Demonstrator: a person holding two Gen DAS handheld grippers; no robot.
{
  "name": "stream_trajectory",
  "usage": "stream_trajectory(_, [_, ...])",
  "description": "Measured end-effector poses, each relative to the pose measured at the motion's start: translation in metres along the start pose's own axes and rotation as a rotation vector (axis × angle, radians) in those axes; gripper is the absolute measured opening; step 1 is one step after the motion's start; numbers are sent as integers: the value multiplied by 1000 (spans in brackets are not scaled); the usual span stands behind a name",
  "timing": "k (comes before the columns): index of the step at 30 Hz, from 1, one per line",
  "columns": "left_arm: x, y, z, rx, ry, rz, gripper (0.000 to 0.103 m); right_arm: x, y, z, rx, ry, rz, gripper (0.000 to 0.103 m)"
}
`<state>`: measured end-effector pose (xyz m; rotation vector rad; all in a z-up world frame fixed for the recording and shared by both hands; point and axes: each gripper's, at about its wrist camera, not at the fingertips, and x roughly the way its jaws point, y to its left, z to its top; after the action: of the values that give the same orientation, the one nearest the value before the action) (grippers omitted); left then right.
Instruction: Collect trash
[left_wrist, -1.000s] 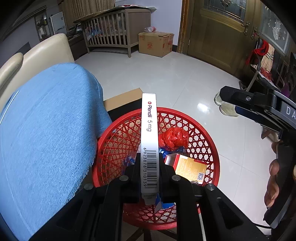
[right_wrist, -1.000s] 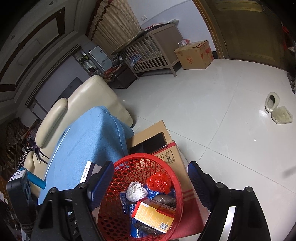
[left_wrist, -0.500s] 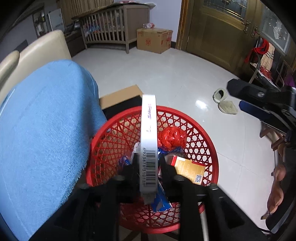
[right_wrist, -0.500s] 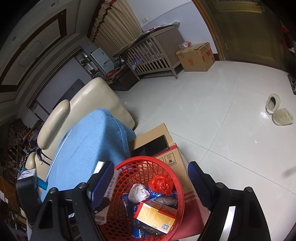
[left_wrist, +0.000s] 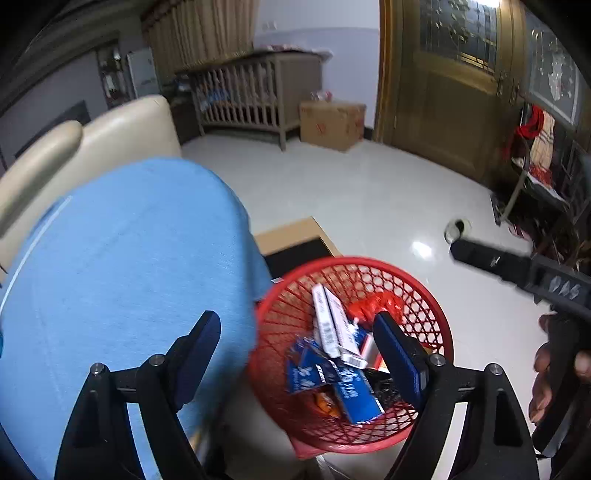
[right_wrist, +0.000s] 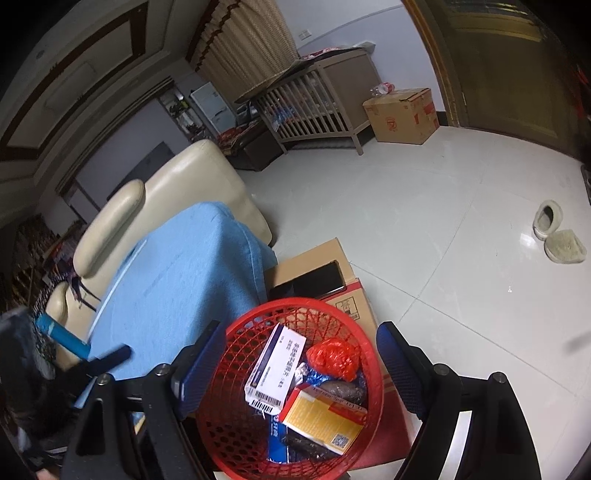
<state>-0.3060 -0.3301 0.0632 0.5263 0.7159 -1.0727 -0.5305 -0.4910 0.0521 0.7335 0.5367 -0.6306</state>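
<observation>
A red mesh basket (left_wrist: 436, 310) (right_wrist: 295, 308) holds several pieces of trash. A white medicine box (left_wrist: 330, 325) (right_wrist: 275, 365) lies loose on top, beside a red crumpled bag (right_wrist: 332, 356) and a yellow carton (right_wrist: 321, 417). My left gripper (left_wrist: 299, 350) hangs above the basket's left side. Its jaws are opening and nothing is between them. My right gripper (right_wrist: 299, 365) hovers over the basket with its jaws wide and opening a little, gripping nothing. A hand holds it at the right edge of the left wrist view.
A blue cloth (left_wrist: 122, 277) covers a cream sofa (right_wrist: 192, 184) left of the basket. The basket stands on a cardboard box (right_wrist: 317, 258) with a dark flat device (right_wrist: 314, 278) on top. Slippers (right_wrist: 557, 236) lie on the tiled floor; a crib (left_wrist: 251, 92) and a carton (left_wrist: 330, 123) stand far back.
My left gripper opened and let go of the white medicine box, which now lies in the basket. That gripper rose and drew back to the left. The right gripper hardly moved.
</observation>
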Motion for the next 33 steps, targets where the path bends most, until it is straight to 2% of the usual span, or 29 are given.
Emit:
stream_trajectory(3, [-19, 13, -6, -28, -47, -3, 86, 3, 14, -8, -37, 19, -28, 87])
stream_trajectory(5, [-29, 21, -14, -58, -76, 5, 87, 4, 26, -23, -87, 33, -82, 87])
stream_trajectory(9, [-41, 39, -32, -111, -93, -4, 89, 3, 42, -52, -172, 65, -160, 89])
stream_trajectory(13, [-50, 57, -42, -145, -96, 29, 90, -7, 59, -68, -194, 32, -195, 89])
stream_trajectory(15, [-58, 69, -48, -177, -109, 26, 91, -12, 70, -73, -201, 3, -203, 89])
stream_trajectory(17, [-63, 75, -51, -190, -115, 38, 97, -14, 82, -80, -216, -14, -206, 89])
stream_trajectory(19, [-70, 78, -56, -191, -130, 55, 99, -14, 93, -85, -242, -22, -215, 89])
stream_trajectory(25, [-73, 75, -65, -180, -128, 49, 100, -13, 115, -97, -282, -23, -217, 89])
stream_trajectory(33, [-78, 71, -66, -161, -137, 78, 100, -12, 119, -103, -287, -16, -228, 89])
